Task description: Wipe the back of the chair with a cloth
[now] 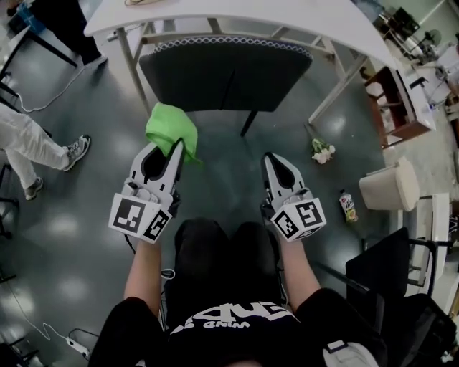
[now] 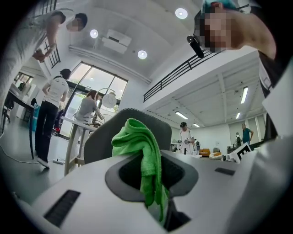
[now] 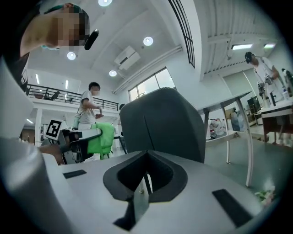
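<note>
The wiping had not begun, as far as the pictures showed. The cloth (image 1: 171, 131) was in hand but apart from the chair (image 1: 226, 75), with bare floor (image 1: 222, 179) between them in the head view, so the pick-up looked done and the whole job of reaching the back and rubbing it down was left.

The left gripper (image 1: 176, 148), at centre left of the head view, was clamped on the cloth. In the left gripper view the green fabric (image 2: 139, 146) hung pinched between the jaws, bunched into a loose wad above them with a tail trailing down. It looked like soft, fuzzy towelling, bright green and crumpled rather than folded flat.

The right gripper (image 1: 271, 160), at centre right, was closed on nothing; its own view showed the jaws together with no object between them.

The chair stood at the upper middle of the head view, tucked under the white tabletop (image 1: 237, 18). Its back (image 3: 165, 123) was a dark grey, smooth, curved panel with a seam down the middle, facing the person, and no dirt could be made out on it.
</note>
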{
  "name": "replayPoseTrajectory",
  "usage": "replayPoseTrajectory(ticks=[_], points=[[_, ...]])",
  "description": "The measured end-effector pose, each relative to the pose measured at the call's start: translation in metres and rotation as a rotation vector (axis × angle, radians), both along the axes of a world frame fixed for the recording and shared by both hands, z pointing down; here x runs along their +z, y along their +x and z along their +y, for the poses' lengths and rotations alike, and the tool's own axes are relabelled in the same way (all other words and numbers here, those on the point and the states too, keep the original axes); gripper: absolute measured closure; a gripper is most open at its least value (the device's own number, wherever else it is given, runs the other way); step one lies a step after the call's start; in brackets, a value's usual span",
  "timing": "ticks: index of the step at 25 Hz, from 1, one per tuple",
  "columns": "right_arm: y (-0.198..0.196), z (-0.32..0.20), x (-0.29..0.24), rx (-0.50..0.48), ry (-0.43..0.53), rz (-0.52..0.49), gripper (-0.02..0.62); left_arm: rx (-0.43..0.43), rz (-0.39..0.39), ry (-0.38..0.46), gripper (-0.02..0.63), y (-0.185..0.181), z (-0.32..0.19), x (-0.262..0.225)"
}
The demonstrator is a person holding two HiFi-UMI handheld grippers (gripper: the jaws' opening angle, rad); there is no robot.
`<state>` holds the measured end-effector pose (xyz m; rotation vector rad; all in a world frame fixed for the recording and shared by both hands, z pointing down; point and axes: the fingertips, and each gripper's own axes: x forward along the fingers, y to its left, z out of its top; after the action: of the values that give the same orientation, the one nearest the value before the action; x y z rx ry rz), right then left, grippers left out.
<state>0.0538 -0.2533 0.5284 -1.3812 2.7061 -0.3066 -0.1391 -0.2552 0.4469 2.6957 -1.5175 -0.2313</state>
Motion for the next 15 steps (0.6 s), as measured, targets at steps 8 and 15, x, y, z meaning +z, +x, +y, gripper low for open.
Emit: replayPoseTrajectory(ticks=[8,15], points=[[0.003,0.012,0.066,-0.008,0.030,0.006,0.598,0.030,-0.002,0.027,0.537,0.018,0.010,0.053],[0.004,0.024,0.094,-0.032,0.054,0.014,0.598,0.041,-0.007,0.038,0.537,0.030,0.020,0.083]])
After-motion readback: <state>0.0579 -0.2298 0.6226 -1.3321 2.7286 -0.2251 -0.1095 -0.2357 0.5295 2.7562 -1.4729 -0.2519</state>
